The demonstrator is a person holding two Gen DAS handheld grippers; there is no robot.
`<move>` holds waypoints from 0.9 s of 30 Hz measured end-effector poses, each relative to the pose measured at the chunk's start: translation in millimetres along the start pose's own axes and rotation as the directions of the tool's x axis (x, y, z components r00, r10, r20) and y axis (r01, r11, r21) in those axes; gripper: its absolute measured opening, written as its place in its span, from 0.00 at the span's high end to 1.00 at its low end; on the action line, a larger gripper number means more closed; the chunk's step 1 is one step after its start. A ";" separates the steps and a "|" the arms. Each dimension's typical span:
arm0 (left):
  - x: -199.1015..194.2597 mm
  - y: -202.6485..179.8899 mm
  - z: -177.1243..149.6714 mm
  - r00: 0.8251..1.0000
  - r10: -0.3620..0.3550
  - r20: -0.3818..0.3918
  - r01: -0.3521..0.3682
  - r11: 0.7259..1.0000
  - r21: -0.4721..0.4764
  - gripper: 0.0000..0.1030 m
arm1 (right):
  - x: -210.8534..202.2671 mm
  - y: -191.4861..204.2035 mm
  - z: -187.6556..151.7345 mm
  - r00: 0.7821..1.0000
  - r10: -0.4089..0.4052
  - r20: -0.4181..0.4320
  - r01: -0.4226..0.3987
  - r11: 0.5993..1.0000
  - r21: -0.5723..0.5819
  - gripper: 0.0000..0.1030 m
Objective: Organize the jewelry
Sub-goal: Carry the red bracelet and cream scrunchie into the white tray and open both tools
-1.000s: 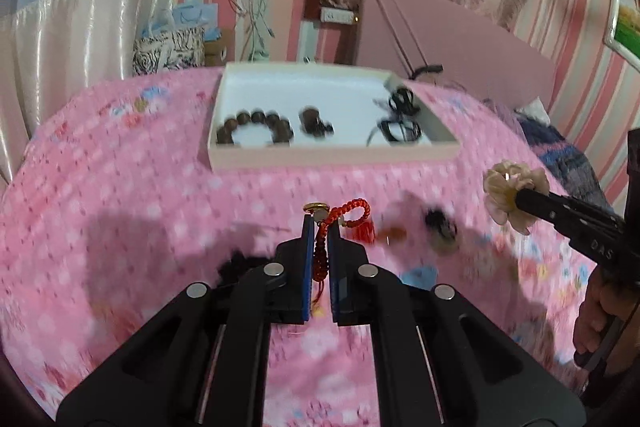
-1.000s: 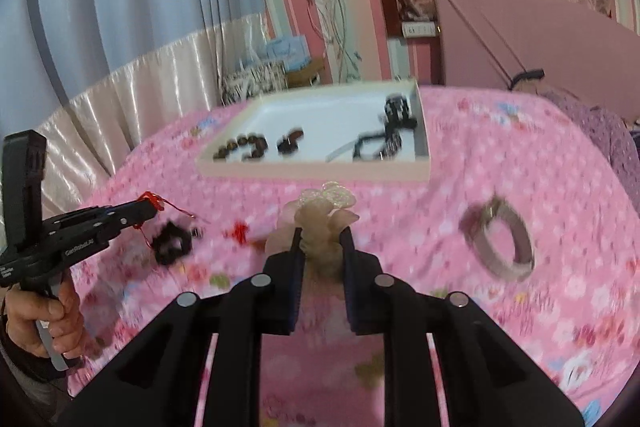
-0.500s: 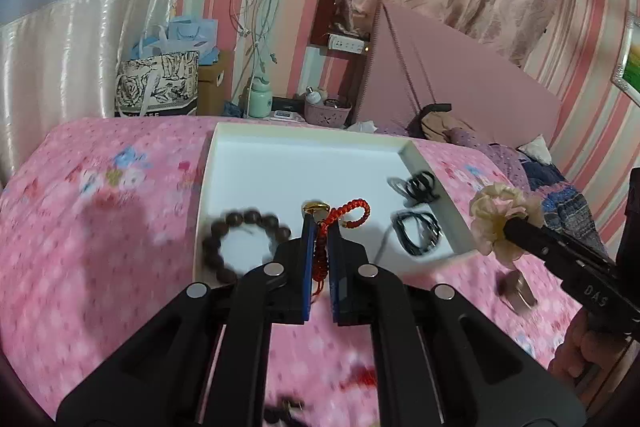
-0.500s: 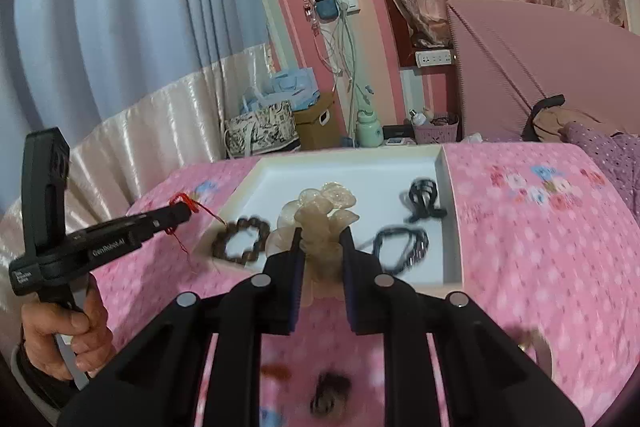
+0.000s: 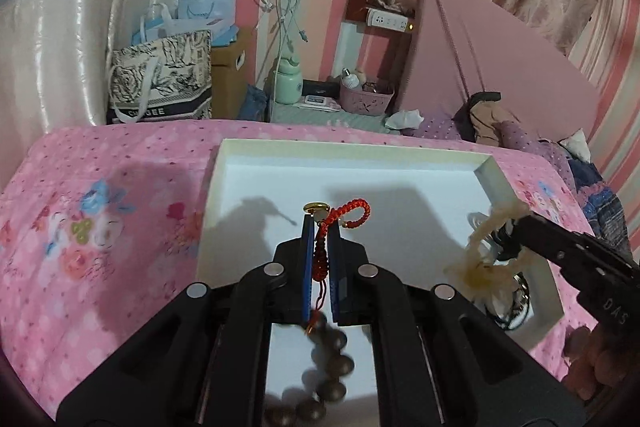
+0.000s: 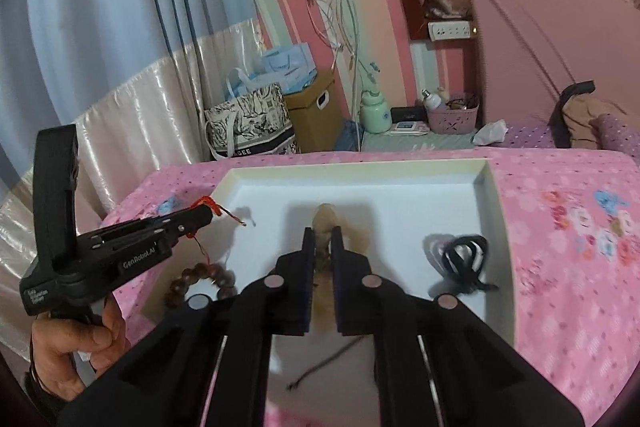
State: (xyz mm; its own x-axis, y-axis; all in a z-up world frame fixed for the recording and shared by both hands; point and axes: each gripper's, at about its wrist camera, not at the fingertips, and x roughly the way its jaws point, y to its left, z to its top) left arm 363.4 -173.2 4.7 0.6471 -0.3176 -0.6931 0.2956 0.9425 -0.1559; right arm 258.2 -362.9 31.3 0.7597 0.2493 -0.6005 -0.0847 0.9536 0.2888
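Observation:
My left gripper [image 5: 321, 223] is shut on a red braided cord charm [image 5: 322, 251] with a gold ring, held over the white tray [image 5: 360, 150]. It also shows in the right wrist view [image 6: 204, 213]. My right gripper [image 6: 321, 231] is shut on a cream flower hair clip [image 6: 325, 223], held over the tray's middle [image 6: 360, 167]; the clip shows in the left wrist view [image 5: 482, 263]. A brown bead bracelet [image 5: 332, 359] lies in the tray under the left gripper. Black hair ties [image 6: 460, 259] lie at the tray's right.
The tray sits on a pink floral bedspread [image 5: 100, 227]. Behind the bed are a patterned tote bag [image 5: 160, 83], a cardboard box [image 6: 312, 111], a green bottle [image 5: 288, 85], a pink basket [image 6: 452, 117] and a pink headboard [image 5: 500, 55].
Both grippers have moved forward from over the bedspread to over the tray, each still holding its item. The bracelet now lies beneath the left gripper.

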 end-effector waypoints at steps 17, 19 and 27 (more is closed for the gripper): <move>49.8 14.1 -10.8 0.992 0.039 -0.118 -0.042 0.999 -0.027 0.96 | 49.9 -4.7 -10.1 0.993 -0.069 -0.093 0.067 0.998 -0.021 0.91; 51.2 13.4 -10.2 0.991 0.039 -0.125 -0.043 0.999 -0.027 0.94 | 50.5 -4.6 -10.0 0.993 -0.079 -0.093 0.077 0.997 -0.025 0.89; 46.0 14.0 -9.6 0.993 0.041 -0.109 -0.045 0.998 -0.041 0.60 | 43.5 -8.7 -8.4 0.994 -0.079 -0.078 0.079 0.997 -0.009 0.59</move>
State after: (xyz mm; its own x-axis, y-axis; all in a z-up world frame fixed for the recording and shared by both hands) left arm 390.6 -173.6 -36.1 0.5782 -0.2659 -0.7714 0.2368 0.9594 -0.1533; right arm 286.5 -359.0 -3.6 0.7117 0.1852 -0.6777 -0.0304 0.9718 0.2337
